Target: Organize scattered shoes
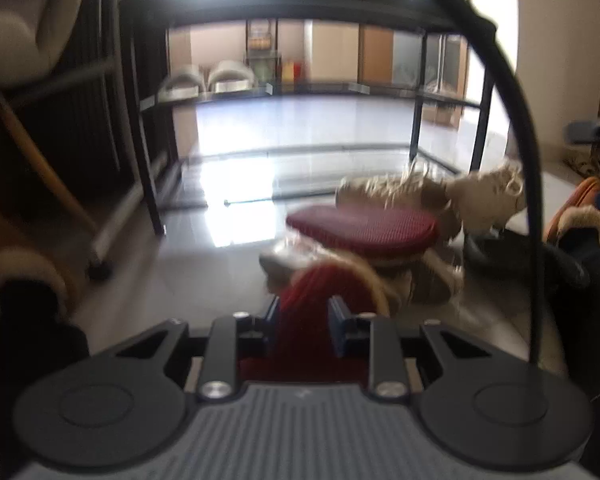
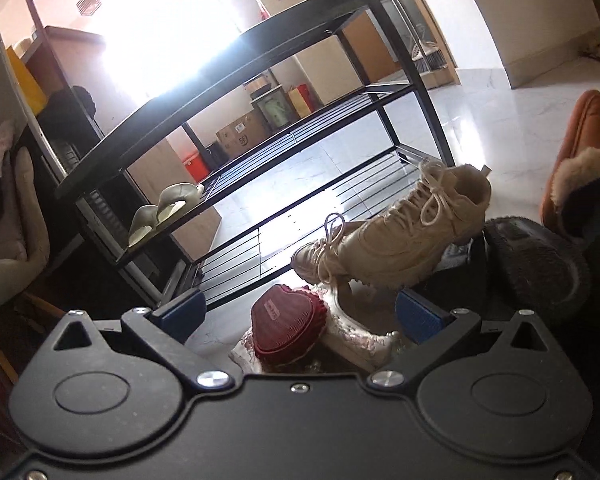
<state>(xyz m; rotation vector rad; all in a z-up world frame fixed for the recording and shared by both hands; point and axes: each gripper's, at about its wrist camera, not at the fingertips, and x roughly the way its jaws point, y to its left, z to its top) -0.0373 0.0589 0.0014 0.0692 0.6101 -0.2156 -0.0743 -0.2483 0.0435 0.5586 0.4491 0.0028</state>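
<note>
The left gripper (image 1: 303,322) has its two blue-padded fingers clamped on the fabric of a dark red knitted slipper (image 1: 324,292); the left wrist view is motion-blurred, so the slipper's rim and the pale trim along it are hard to make out, and its heel end is hidden behind the gripper body. Just beyond lies a second dark red slipper (image 1: 364,228), sole up, resting on a pile of cream lace-up sneakers (image 1: 428,196) whose outlines smear together.

The right gripper (image 2: 300,314) hangs with its blue fingers wide apart, holding nothing. Between them, on the glossy pale tile floor (image 2: 500,128), sits a red ribbed slipper sole (image 2: 286,330) over a whitish shoe that is partly cut off by the gripper. Behind it a chunky cream sneaker (image 2: 400,232) tilts toe-down against a black fuzzy slipper (image 2: 540,264). A black metal shoe rack (image 2: 260,40) stands further back, with a pair of pale grey slides (image 2: 164,212) on its middle shelf.
</note>
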